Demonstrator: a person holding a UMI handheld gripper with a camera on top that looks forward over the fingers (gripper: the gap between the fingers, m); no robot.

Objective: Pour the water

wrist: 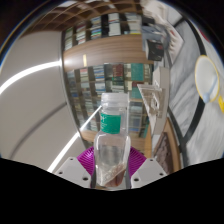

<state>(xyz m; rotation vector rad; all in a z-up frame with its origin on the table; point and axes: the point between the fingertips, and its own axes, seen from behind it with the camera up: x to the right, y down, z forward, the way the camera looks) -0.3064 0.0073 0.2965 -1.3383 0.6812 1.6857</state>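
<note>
My gripper (110, 166) is shut on a clear plastic bottle (110, 140); both magenta pads (87, 160) press on its lower body. The bottle has a green label and a white cap (113, 100) and points away from me, beyond the fingers. Just right of the cap stands a clear glass (152, 106), close to the bottle's neck. Whether water is flowing I cannot tell.
A pale tabletop (38, 110) spreads out to the left of the bottle. Shelving with boxes (105, 40) fills the background beyond it. A yellow and white object (214, 88) sits far to the right, past a dark curved edge.
</note>
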